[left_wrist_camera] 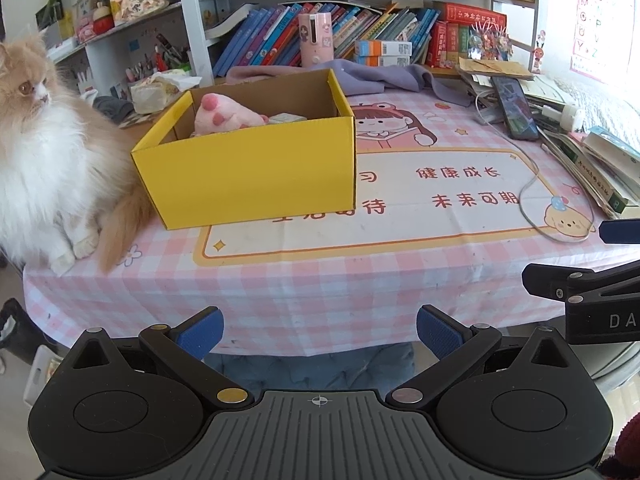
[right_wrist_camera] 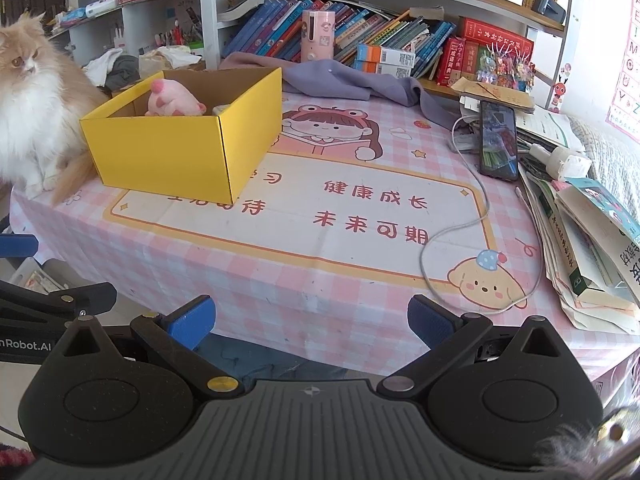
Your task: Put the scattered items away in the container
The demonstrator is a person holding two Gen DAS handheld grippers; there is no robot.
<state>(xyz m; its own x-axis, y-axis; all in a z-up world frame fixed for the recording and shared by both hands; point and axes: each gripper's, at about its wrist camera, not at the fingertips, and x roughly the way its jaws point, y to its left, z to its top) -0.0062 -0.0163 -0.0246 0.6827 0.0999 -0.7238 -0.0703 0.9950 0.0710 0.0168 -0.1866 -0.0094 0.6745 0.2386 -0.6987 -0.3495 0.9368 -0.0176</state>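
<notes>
left gripper point(left_wrist_camera: 320, 334) hangs at the near table edge, blue ribbed pads spread wide, nothing between them. right gripper point(right_wrist_camera: 311, 322) same story, wide apart and empty. yellow cardboard box point(left_wrist_camera: 256, 168) sits on the pink checked tablecloth point(left_wrist_camera: 360, 284), a pink plush toy point(left_wrist_camera: 224, 116) inside it, fluffy cat point(left_wrist_camera: 44, 152) just beside. only the right view shows the whole book pile point(right_wrist_camera: 592, 248) and the "nrobot.ai" lettering; the left shows "da". cloth print reads 健康成长, 未来可期.

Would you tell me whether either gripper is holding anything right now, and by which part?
Nothing is held: the left gripper and the right gripper are both open and empty.
</notes>
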